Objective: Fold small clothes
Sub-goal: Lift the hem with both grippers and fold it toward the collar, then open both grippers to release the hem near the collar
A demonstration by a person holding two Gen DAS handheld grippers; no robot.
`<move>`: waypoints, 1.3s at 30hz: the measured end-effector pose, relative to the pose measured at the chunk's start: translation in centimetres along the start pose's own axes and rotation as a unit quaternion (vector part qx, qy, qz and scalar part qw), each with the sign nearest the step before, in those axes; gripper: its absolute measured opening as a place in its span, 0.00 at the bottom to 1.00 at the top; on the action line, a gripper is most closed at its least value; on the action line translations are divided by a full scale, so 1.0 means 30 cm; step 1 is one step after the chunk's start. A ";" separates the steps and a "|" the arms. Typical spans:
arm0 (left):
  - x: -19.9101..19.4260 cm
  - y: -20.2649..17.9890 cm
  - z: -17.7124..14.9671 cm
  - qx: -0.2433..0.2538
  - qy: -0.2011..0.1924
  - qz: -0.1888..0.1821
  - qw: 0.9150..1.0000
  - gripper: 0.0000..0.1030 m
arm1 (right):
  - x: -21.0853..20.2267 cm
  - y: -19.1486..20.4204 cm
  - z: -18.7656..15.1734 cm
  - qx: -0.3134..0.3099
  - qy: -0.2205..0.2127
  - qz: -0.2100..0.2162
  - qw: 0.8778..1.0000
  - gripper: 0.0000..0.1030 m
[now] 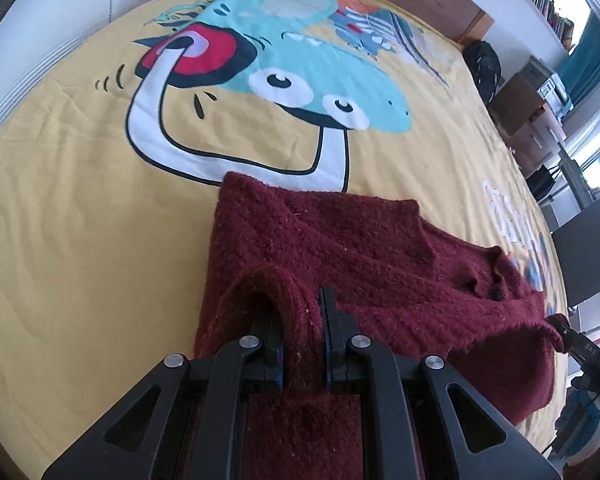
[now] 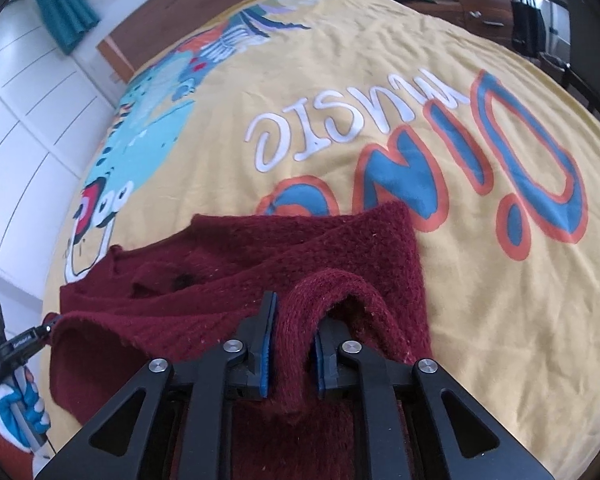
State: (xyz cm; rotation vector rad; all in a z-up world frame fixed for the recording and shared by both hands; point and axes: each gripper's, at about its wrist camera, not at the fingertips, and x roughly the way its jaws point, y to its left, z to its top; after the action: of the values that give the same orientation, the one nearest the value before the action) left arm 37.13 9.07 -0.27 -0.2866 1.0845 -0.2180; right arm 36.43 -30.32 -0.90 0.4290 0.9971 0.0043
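A dark red knitted sweater (image 1: pixel 364 256) lies on the yellow bed cover, its near edge lifted off it. My left gripper (image 1: pixel 303 336) is shut on a bunched fold of the sweater's near left edge. My right gripper (image 2: pixel 293 344) is shut on a fold of the sweater (image 2: pixel 260 264) at its near right edge. The cloth hangs between the two grippers and drapes under both. The right gripper also shows in the left wrist view (image 1: pixel 568 332) at the far right, and the left gripper in the right wrist view (image 2: pixel 24 340) at the far left.
The yellow bed cover (image 1: pixel 80 208) bears a turquoise dinosaur print (image 1: pixel 320 80) and lettering (image 2: pixel 420 140). A wooden headboard (image 2: pixel 188 12) stands at the far end. White cupboards (image 2: pixel 20 112), a black chair (image 1: pixel 588 248) and wooden drawers (image 1: pixel 532 116) stand beside the bed.
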 end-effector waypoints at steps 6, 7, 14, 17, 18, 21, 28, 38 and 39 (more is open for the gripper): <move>0.010 0.004 0.015 -0.005 0.006 -0.024 1.000 0.33 | 0.027 0.003 0.010 0.005 -0.001 0.002 1.000 0.47; 0.001 0.002 0.017 -0.006 0.004 -0.028 1.000 0.36 | 0.021 0.006 0.014 0.004 -0.004 0.003 1.000 0.53; -0.062 -0.018 0.042 -0.009 -0.010 -0.026 1.000 0.52 | -0.047 0.018 0.061 0.004 -0.024 -0.009 1.000 0.60; -0.110 -0.005 0.061 -0.018 -0.027 -0.017 0.999 0.57 | -0.100 0.031 0.071 -0.008 -0.036 -0.011 0.999 0.60; -0.128 0.000 0.065 -0.019 -0.032 -0.017 0.999 0.57 | -0.115 0.037 0.073 -0.013 -0.039 -0.013 0.999 0.60; -0.178 0.002 0.062 -0.010 -0.045 -0.007 0.999 0.57 | -0.149 0.051 0.070 -0.029 -0.045 -0.019 0.998 0.60; -0.221 -0.036 -0.018 0.019 -0.060 0.010 0.998 0.57 | -0.141 0.148 -0.050 -0.097 -0.030 -0.017 0.995 0.60; -0.124 -0.133 -0.234 0.080 -0.057 0.035 0.995 0.57 | -0.040 0.251 -0.296 -0.197 -0.008 -0.031 0.980 0.60; -0.110 -0.136 -0.257 0.088 -0.056 0.039 0.994 0.57 | -0.030 0.248 -0.313 -0.206 -0.006 -0.039 0.978 0.60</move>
State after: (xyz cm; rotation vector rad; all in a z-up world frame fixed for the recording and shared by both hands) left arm 28.63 5.32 0.50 -0.0969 0.9575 -0.2227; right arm 29.72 -20.41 -1.93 0.0107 0.9715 0.1364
